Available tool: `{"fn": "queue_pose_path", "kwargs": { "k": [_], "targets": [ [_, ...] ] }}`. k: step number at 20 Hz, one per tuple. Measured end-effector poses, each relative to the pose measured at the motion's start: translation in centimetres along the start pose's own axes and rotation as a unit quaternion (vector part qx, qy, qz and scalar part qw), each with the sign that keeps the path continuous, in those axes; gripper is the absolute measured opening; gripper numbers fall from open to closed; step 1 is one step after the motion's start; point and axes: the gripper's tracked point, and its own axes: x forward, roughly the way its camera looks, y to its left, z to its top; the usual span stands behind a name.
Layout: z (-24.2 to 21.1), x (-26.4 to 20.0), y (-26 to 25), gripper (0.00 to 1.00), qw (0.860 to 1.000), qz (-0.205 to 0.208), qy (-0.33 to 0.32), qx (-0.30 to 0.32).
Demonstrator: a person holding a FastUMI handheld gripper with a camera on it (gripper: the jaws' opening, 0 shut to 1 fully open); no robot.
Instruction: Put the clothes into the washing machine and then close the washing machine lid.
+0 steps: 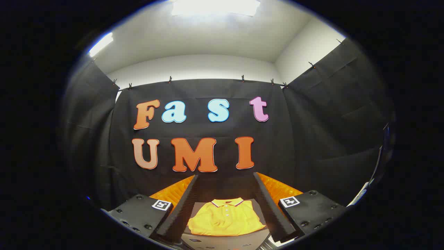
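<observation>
Tool (225, 184) in my feed hangs open, its 2 fingers flanking a folded yellow polo shirt (225, 218) lying beyond them.

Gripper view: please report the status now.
Tool open, holding nothing. Folded yellow polo shirt lies flat between its fingers, untouched. Nothing blocking it.

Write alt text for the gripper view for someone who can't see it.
A folded yellow polo shirt lies on a grey surface, seen between the fingers of the open gripper, which touch nothing. Black cloth walls the booth behind.
</observation>
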Motion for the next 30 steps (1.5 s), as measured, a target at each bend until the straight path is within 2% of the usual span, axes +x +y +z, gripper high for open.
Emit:
{"fn": "queue_pose_path", "kwargs": {
  "k": [20,24,30],
  "targets": [
    [-0.2,-0.1,-1.7,0.98,1.0,-0.012,0.011,-0.009],
    [0.4,-0.4,-2.6,0.98,1.0,-0.024,0.006,-0.011],
    [1.4,-0.3,-2.7,0.98,1.0,-0.021,-0.007,-0.001]
  ]
}}
